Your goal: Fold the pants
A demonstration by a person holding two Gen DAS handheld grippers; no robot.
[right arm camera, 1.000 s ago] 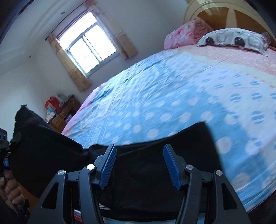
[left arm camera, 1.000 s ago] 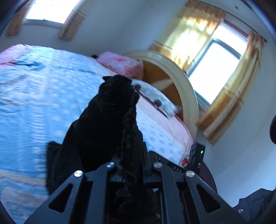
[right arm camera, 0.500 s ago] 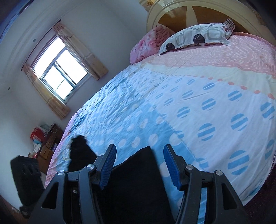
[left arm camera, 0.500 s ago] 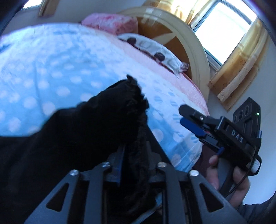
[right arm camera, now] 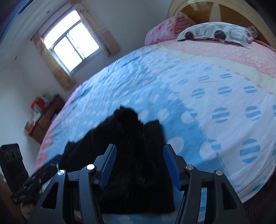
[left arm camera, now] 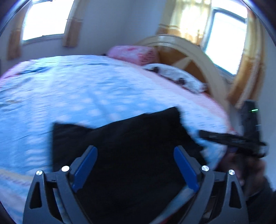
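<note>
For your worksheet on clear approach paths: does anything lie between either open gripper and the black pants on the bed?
Nothing visible does. The black pants lie directly ahead of the left gripper and right gripper.

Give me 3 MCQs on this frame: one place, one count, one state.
1. Where do the black pants lie?
A. near edge of the bed
B. on the pillows
C. on the floor

2. How many pillows by the headboard?
A. one
B. two
C. four

3. State of the left gripper?
A. shut on the pants
B. open
C. out of view

Key: 1 A, the pants rest on the dotted bedsheet just ahead of both grippers. 2 B, pink pillow and patterned pillow. 3 B, its blue pads stand wide apart, gripping nothing.
</note>
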